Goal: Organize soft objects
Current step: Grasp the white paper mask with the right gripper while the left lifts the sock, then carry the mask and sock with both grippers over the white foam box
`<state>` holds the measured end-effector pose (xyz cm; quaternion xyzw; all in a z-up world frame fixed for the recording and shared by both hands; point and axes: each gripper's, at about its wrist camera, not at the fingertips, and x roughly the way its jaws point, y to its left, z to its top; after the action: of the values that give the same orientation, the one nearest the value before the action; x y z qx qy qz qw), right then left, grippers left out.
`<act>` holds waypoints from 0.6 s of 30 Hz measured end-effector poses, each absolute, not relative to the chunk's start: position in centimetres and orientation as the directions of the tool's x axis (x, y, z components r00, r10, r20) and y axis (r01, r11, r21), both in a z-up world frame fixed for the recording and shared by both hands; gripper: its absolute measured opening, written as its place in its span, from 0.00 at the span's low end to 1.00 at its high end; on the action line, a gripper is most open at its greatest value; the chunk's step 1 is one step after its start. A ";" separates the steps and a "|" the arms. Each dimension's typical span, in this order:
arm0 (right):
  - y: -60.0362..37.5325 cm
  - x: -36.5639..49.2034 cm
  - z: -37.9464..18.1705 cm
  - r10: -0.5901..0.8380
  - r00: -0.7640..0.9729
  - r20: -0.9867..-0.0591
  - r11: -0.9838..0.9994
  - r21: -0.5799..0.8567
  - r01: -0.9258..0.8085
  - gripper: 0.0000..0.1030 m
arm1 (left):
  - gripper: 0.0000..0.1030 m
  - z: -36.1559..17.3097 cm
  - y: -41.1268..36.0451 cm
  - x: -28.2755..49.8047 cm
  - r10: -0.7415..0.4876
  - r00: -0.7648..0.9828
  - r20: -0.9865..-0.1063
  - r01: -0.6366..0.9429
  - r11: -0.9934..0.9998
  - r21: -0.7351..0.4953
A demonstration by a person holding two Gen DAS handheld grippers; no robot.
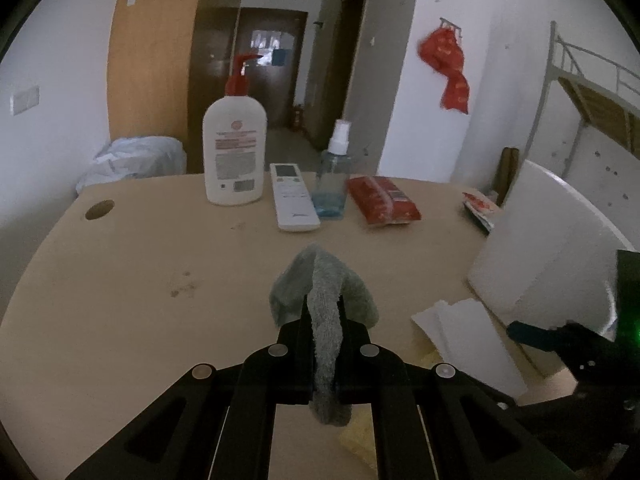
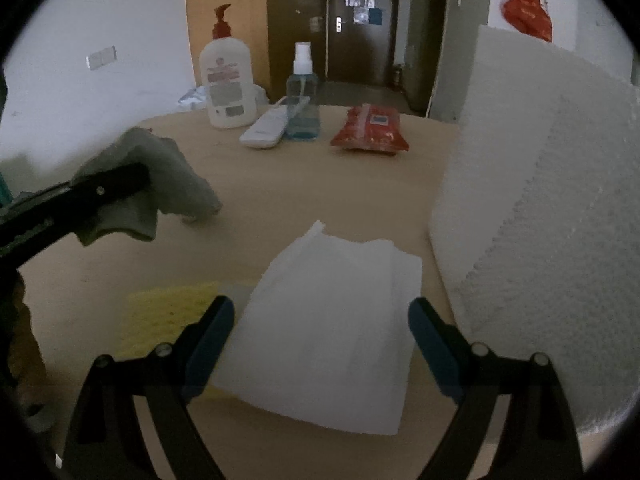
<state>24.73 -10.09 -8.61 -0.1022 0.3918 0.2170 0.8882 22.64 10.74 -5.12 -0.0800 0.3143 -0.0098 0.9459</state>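
Dim daylight falls over a pale wooden tabletop [image 1: 140, 300] in a plain white-walled room, with a dark door at the far end and a row of hard things along the table's back edge: a white pump bottle with a red nozzle [image 1: 234, 152], a white remote control [image 1: 292, 196], a clear spray bottle of blue liquid [image 1: 334, 176] and a red foil packet [image 1: 382, 200]. Nearer, the left gripper [image 1: 324, 316] has its jaws pressed together on a fold of a grey-green terry cloth [image 1: 320, 280], which bunches above the fingers and droops limply beneath them; from the right wrist view it hangs mostly clear of the table, one corner perhaps brushing the surface. It looks light, floppy and a little grippy, so a pinch on a gathered fold should hold, though loose ends will swing and may drag. The right gripper [image 2: 320, 344] stands spread wide and empty over a folded stack of white paper tissue [image 2: 328, 328], which lies flat on the table partly over a yellow sponge cloth [image 2: 168, 316]. The tissue is likely thin and easily torn or fanned apart, best taken across all its layers at an edge. A white embossed paper-towel roll [image 2: 540, 220] stands just beside it on the right.
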 end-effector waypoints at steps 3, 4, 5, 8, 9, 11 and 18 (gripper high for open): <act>-10.0 24.6 -8.9 0.291 0.592 -0.751 0.890 -0.015 -0.456 0.81 | 0.06 -5.0 10.5 22.3 -0.081 0.805 -0.588 -0.015 0.988 -0.157; -10.0 24.6 -9.0 0.294 0.586 -0.755 0.890 -0.008 -0.457 0.80 | 0.06 -5.0 10.4 22.2 -0.084 0.806 -0.586 -0.012 0.987 -0.158; -10.0 24.5 -9.1 0.298 0.579 -0.759 0.889 0.000 -0.457 0.76 | 0.06 -5.0 10.4 22.1 -0.087 0.808 -0.583 -0.008 0.987 -0.159; -10.2 24.5 -9.2 0.324 0.561 -0.762 0.886 0.035 -0.463 0.66 | 0.06 -4.9 10.3 22.0 -0.090 0.811 -0.578 -0.002 0.988 -0.156; -10.2 24.4 -9.2 0.322 0.564 -0.761 0.887 0.033 -0.461 0.60 | 0.06 -4.9 10.3 22.0 -0.089 0.812 -0.577 -0.002 0.988 -0.156; -10.3 24.3 -9.2 0.352 0.544 -0.761 0.878 0.068 -0.473 0.49 | 0.06 -4.8 10.3 21.9 -0.086 0.815 -0.573 -0.003 0.988 -0.153; -11.4 23.6 -9.0 0.399 0.544 -0.738 0.876 0.131 -0.465 0.10 | 0.06 -4.6 10.2 21.7 -0.080 0.823 -0.562 -0.006 0.989 -0.148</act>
<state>23.59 -11.38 -8.98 -0.0403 0.4093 0.2459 0.8777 21.74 10.23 -4.62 -0.0717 0.2965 -0.0194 0.9521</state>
